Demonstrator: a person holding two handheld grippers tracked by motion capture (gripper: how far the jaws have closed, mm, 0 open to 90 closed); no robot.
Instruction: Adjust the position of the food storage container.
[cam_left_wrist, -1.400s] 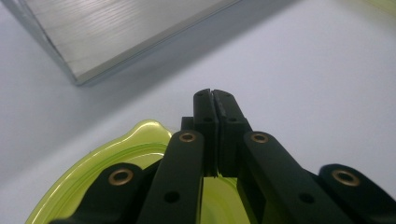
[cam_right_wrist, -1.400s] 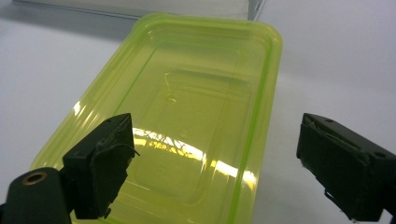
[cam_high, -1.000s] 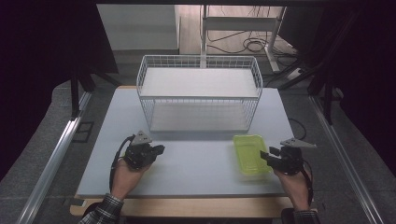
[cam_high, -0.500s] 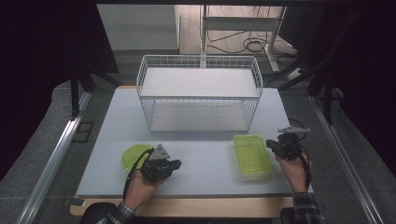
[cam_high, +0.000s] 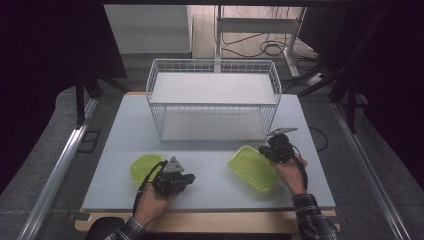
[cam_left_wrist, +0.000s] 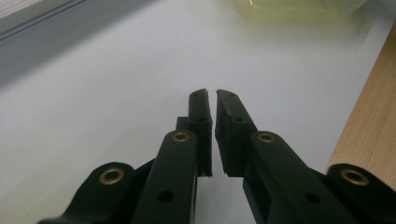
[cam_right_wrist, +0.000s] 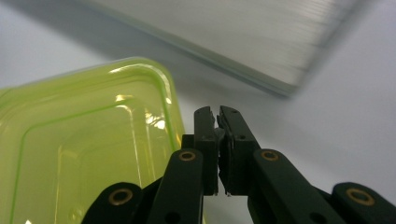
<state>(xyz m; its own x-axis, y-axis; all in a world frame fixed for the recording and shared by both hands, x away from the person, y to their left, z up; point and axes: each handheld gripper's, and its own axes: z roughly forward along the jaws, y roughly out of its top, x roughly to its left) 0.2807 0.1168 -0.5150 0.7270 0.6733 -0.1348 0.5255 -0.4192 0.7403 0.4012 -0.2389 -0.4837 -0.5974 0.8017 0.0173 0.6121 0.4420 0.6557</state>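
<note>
A round yellow-green lid (cam_high: 141, 167) lies on the white table (cam_high: 210, 155) near its front left. My left gripper (cam_high: 189, 177) sits just right of it, pointing right, its jaws shut on nothing (cam_left_wrist: 211, 95). A rectangular yellow-green container (cam_high: 251, 168) lies skewed at the front right, and its edge shows far ahead in the left gripper view (cam_left_wrist: 289, 9). My right gripper (cam_high: 265, 149) is at the container's far right corner. Its jaws (cam_right_wrist: 214, 112) are shut just beside the container's rim (cam_right_wrist: 93, 140), and I see nothing between them.
A white wire basket (cam_high: 212, 100) with a flat shelf stands at the back middle of the table; its base (cam_right_wrist: 261, 42) runs close ahead of the right gripper. The table's wooden front edge (cam_left_wrist: 373, 116) lies beside the left gripper.
The left hand slid right and toward the front edge, uncovering the round lid. The right gripper moved left toward the basket, and the container has turned askew and shifted left.
</note>
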